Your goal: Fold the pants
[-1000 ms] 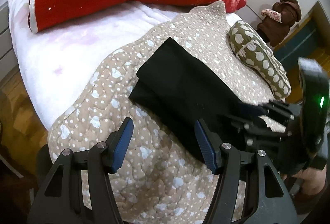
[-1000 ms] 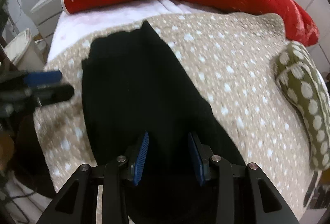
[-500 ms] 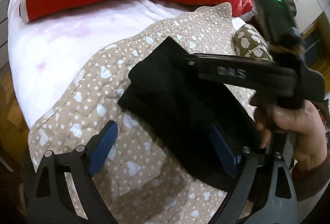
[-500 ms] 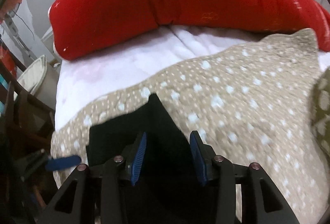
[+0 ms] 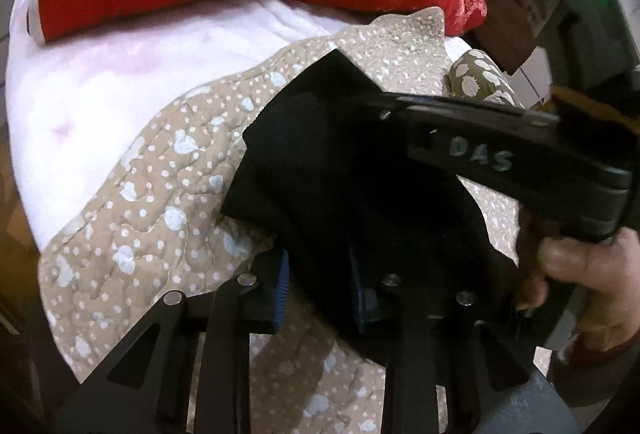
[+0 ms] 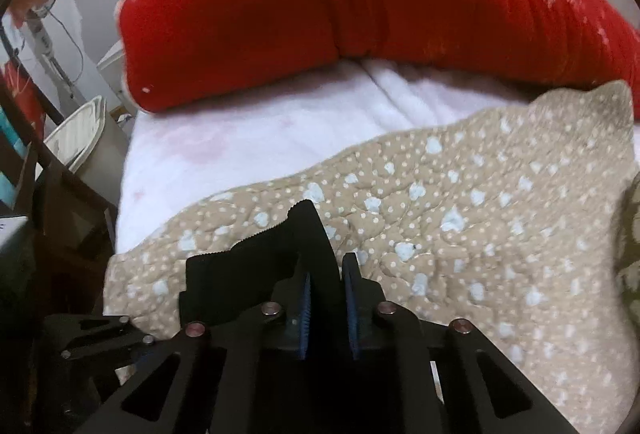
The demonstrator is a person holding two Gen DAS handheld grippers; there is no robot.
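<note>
While I watch both wrist cams, the black pants (image 5: 344, 170) lie bunched on the tan dotted quilt (image 5: 160, 194), roughly centre frame in the left cam, w/ one pointed corner sticking up toward 12 o'clock. My left gripper (image 5: 320, 286) has its blue pads (image 5: 282, 290) drawn in on a fold of the fabric at abt 6 o'clock; cloth fills the gap btwn them, so it's clamped on the pants. In the right cam my right gripper (image 6: 326, 304) sits at 6 o'clock, pads pinched close w/ a ridge of the pants (image 6: 256, 266) standing up btwn them, so that one's gripping fabric too. From there the rest of the cloth spreads toward 9 o'clock, its ribbed edge facing 11. In the left cam the right tool's black body w/ "DAS" lettering crosses from 3 o'clock over the pants, and my right hand (image 5: 580, 298) wraps its handle at abt 4 o'clock. The quilt lies over a white-pink blanket (image 5: 100, 74), which shows at 10 o'clock in the left cam. A long red pillow (image 6: 360, 6) runs across 12 o'clock in both views. A green cushion w/ pale spots (image 5: 480, 82) peeks out at 2 o'clock in the left cam, just beside the quilt's far corner. White slatted item (image 6: 80, 130) at 9 o'clock in the right cam; can't tell what it is.
</note>
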